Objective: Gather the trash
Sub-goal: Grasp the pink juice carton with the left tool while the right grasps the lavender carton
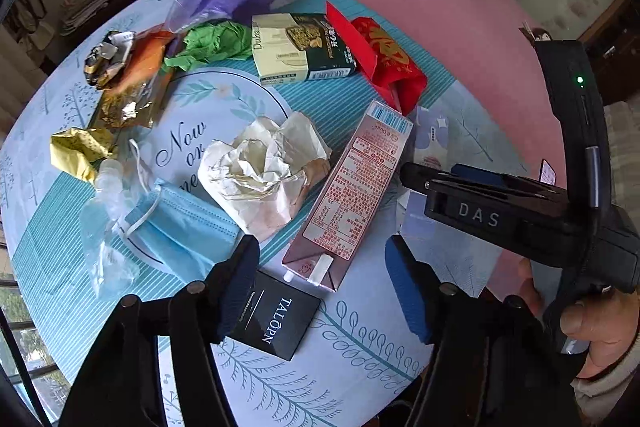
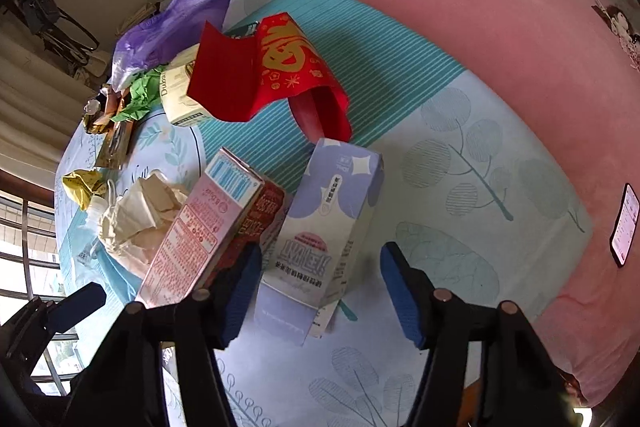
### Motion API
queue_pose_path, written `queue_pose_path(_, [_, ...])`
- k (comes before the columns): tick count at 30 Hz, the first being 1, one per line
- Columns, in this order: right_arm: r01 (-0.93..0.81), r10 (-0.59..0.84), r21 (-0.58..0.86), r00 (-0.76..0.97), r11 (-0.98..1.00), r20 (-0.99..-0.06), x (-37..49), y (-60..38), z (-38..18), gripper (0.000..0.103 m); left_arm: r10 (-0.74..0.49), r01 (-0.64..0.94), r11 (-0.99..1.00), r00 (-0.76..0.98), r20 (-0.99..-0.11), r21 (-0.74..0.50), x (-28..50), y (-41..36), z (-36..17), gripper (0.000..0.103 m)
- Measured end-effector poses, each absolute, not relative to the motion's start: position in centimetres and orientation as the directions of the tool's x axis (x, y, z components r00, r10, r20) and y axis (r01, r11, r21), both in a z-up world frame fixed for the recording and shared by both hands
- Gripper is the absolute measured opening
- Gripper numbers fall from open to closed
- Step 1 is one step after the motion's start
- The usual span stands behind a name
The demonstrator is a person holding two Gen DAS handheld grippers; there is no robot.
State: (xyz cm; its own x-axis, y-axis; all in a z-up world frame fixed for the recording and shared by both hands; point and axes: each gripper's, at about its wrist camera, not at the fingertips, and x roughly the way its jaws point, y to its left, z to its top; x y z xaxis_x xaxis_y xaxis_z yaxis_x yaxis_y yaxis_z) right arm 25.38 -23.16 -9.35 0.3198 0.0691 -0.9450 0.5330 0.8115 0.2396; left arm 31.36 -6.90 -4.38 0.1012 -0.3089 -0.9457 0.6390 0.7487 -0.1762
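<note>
Two cartons (image 1: 348,195) (image 2: 324,227), one mask (image 1: 180,223).

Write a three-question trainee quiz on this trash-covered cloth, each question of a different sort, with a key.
1. True or false: the left tool is shut on the pink carton.
2. Multiple choice: what lies under the left tool's left finger?
A. a black card
B. a green bottle
C. a metal spoon
3. Short answer: which carton sits between the fingers of the right tool?

Key
1. False. Its jaws stand open, with only the carton's near end between them, untouched.
2. A, the black card.
3. The lavender carton, not yet gripped.
</note>
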Motion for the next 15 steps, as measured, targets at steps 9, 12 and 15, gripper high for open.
queue_pose_path(9, [0.575,0.066,0.26,0.336,0.776,-0.94,23.5,-23.6,-9.8,0.035,-0.299,0.705,0.673,-0.018,-0.954,-0.224,32.0,-8.9,-6.8,0.057])
queue_pose_path(12, [0.589,0.082,0.287,0.349,0.755,-0.933,22.3,-23.7,-9.4,0.034,-0.286,0.722,0.654,-0.039,-0.958,-0.224,32.2,-9.9,-7.6,0.053])
queue_pose_path(15, [0.598,0.087,0.298,0.356,0.744,-0.93,21.0,-23.7,-9.2,0.034,-0.272,0.725,0.651,-0.053,-0.961,-0.224,32.5,-10.9,-8.5,0.052])
